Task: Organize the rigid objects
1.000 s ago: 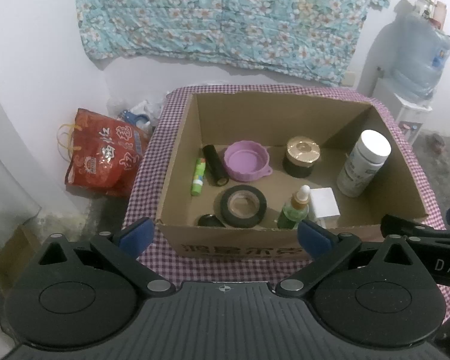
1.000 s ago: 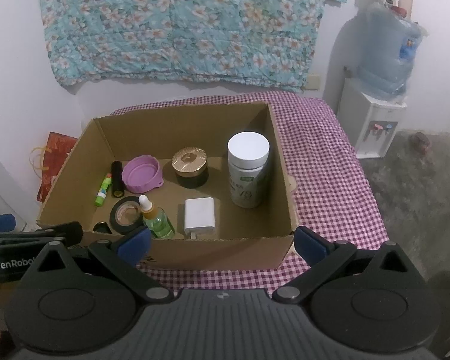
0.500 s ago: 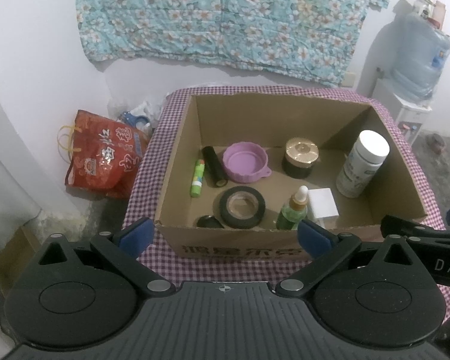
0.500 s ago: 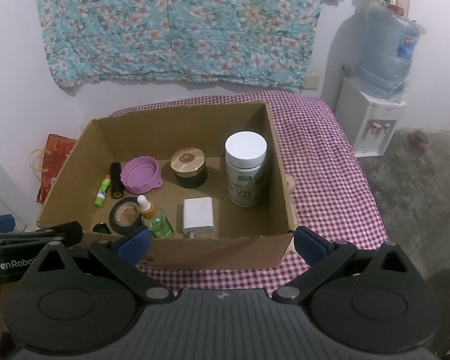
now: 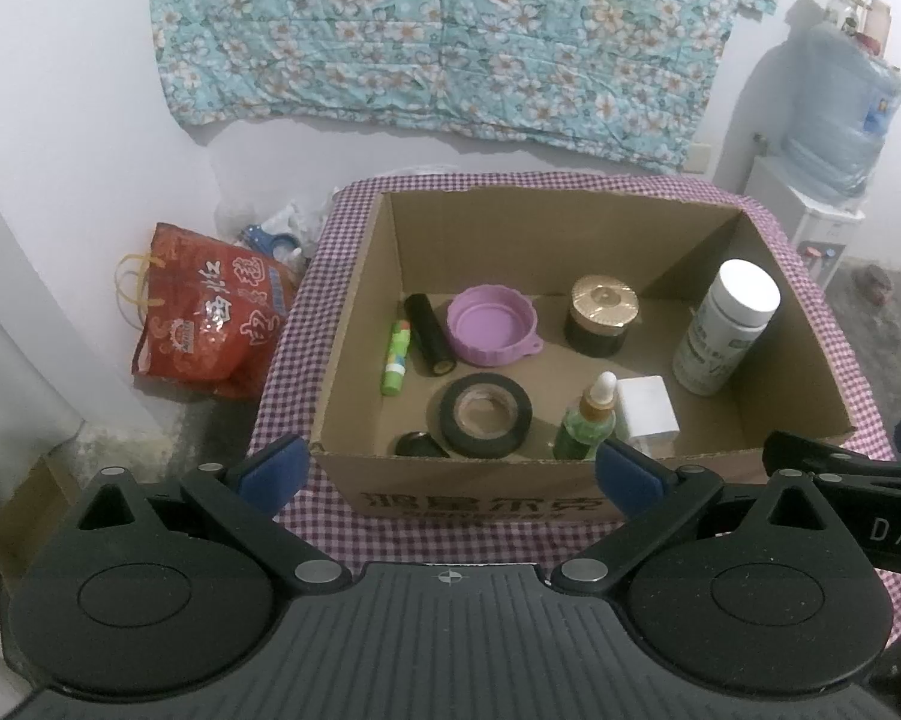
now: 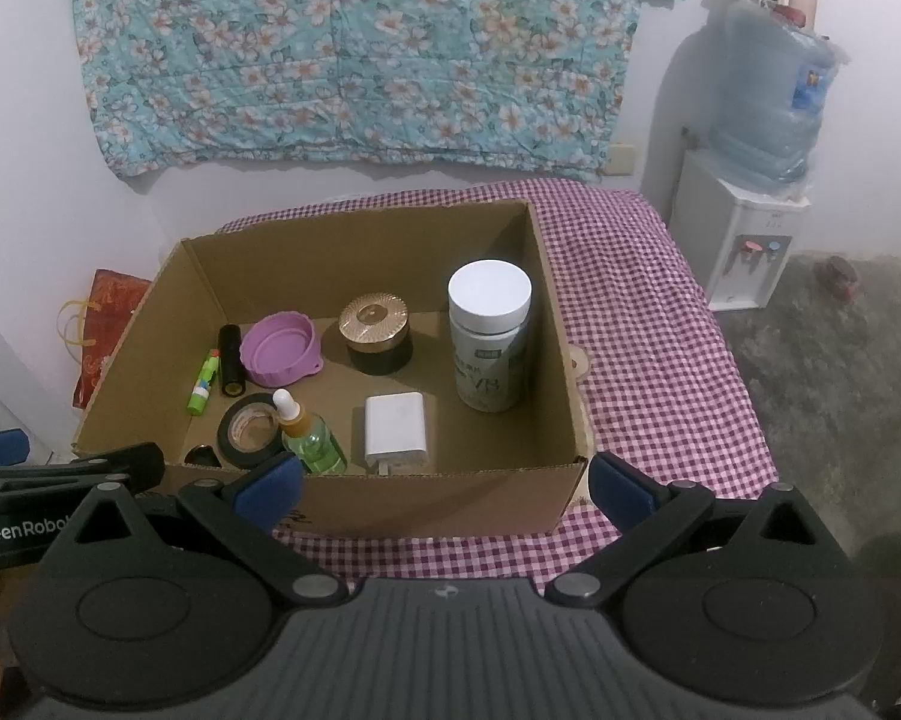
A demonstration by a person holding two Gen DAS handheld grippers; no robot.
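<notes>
Cardboard box (image 6: 432,498) holds upright white-capped bottle (image 6: 489,342), lying charger (image 6: 395,427).

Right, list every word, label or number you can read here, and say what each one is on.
"GenRobo", cut off at the frame edge: left hand-held gripper.
"DAS", cut off: right hand-held gripper.
"VB": white bottle; its smaller print is unreadable.
Cardboard box front print: blurred characters, unreadable.
Red bag: large white characters, not legible.

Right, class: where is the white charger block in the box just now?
In the right wrist view, the white charger block lies flat near the cardboard box's front wall, between the green dropper bottle and the white supplement bottle.
</notes>
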